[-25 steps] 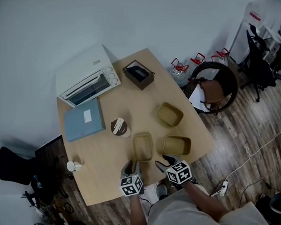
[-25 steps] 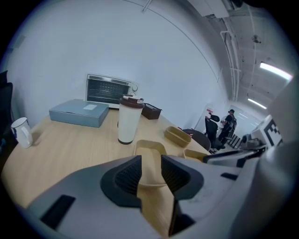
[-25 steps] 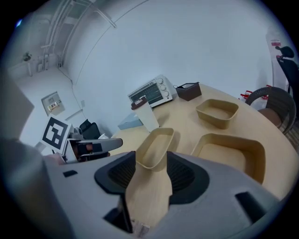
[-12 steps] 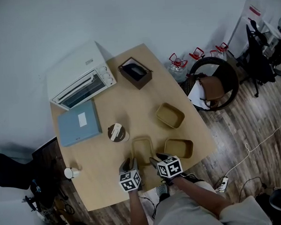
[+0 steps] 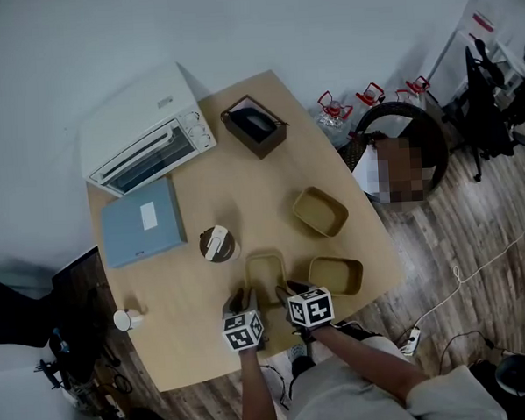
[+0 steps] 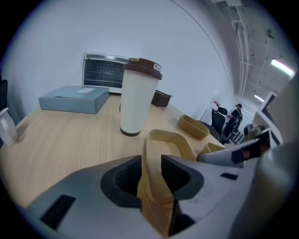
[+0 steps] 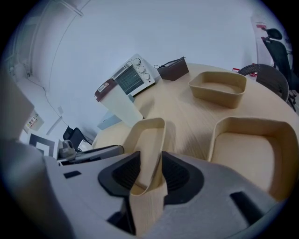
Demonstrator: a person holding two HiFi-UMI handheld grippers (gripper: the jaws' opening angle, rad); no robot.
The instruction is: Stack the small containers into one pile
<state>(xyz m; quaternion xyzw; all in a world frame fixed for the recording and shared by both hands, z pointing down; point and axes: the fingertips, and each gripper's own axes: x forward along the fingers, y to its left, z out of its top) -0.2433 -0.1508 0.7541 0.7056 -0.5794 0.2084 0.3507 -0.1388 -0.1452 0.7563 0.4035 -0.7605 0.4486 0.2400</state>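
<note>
Looking down from the head view, I see the light wooden counter point(image 5: 199, 177) carrying everything. The white oven point(image 5: 145, 136) stands at its far left corner, with the blue box point(image 5: 142, 222) lying flat just in front of it. A dark box point(image 5: 256, 126) sits at the far edge, to the right of the oven.

Three tan containers lie on the near right part of the counter, none stacked. The far container point(image 5: 320, 211) sits well apart from the other two. The right container point(image 5: 336, 275) is near the counter's edge, and the near container point(image 5: 266, 273) lies just beside it on the left. A lidded cup point(image 5: 218, 244) stands upright just left of the near container. A small white mug point(image 5: 123, 320) is by the left edge.

Both tongs meet at the near container's closest end. The left tongs point(image 5: 243, 302) are clamped on its wall, with the rim pinched between the pads. The right tongs point(image 5: 289, 293) have just been closing, and their pads now press the same container's wall from both sides.
</note>
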